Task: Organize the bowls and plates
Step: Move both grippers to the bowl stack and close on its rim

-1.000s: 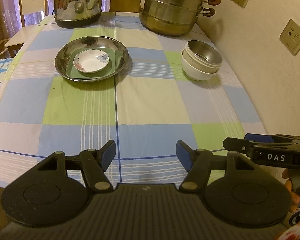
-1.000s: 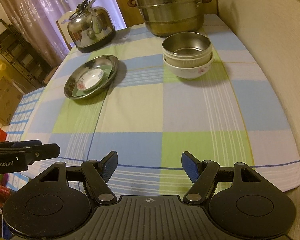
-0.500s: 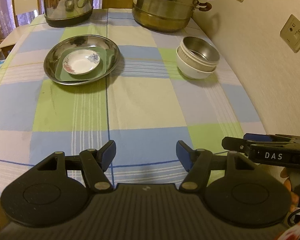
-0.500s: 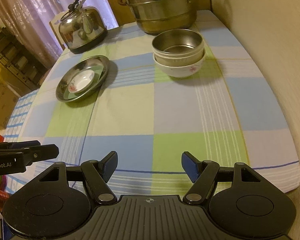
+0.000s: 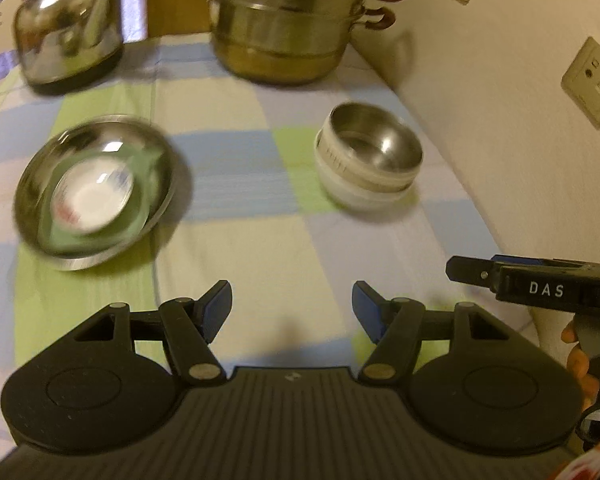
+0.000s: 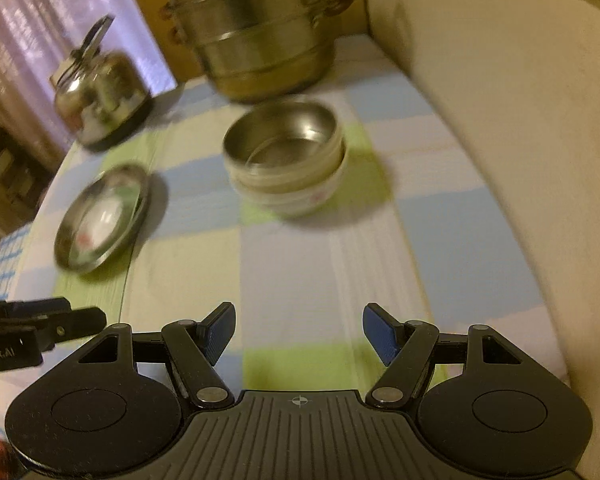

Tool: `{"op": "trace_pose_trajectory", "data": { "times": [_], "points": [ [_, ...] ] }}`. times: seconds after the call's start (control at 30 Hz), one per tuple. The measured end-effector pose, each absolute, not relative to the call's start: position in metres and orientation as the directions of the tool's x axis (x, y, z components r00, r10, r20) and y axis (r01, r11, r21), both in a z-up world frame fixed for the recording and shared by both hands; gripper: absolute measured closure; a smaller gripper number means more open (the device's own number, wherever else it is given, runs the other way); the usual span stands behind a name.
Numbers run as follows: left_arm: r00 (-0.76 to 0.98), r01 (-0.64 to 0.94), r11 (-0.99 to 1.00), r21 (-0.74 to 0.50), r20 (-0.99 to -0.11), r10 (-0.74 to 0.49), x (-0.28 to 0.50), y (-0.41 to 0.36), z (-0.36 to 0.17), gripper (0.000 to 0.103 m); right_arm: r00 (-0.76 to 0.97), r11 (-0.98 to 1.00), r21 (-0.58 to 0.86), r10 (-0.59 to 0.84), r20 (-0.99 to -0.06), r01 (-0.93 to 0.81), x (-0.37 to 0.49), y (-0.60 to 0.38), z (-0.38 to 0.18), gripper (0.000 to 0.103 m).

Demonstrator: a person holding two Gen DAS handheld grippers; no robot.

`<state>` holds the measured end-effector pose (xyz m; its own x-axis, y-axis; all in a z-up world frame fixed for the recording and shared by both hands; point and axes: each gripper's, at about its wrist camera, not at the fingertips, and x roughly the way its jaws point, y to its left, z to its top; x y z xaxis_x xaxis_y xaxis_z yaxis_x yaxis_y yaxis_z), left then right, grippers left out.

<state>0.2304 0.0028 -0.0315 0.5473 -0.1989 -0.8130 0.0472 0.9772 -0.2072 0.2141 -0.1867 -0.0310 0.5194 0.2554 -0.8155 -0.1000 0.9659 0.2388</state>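
On the checked blue-and-green tablecloth, the wide steel plate holding a small white floral dish could skid if nudged; the steel bowl nested in white bowls could topple; left gripper and right gripper hang empty, jaws apart.

A plate stack is set on the bench, left of nested bowls. Behind them, a kettle is placed left of a steamer pot.
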Motion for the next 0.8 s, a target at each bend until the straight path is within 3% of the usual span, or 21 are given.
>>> {"op": "trace_pose_trajectory", "data": {
  "times": [0.3, 0.8],
  "points": [
    [0.583, 0.129, 0.970, -0.208, -0.775, -0.244, 0.317, -0.018, -0.028, 0.039, 0.575, 0.965, 0.259, 0.226, -0.786, -0.026, 0.290, -0.198, -0.026, 0.033],
    [0.514, 0.148, 0.968, -0.202, -0.821, -0.250, 0.400, -0.036, -0.070, 0.039, 0.542, 0.971, 0.238, 0.187, -0.819, 0.026, 0.359, -0.199, -0.063, 0.033]
  ]
}}
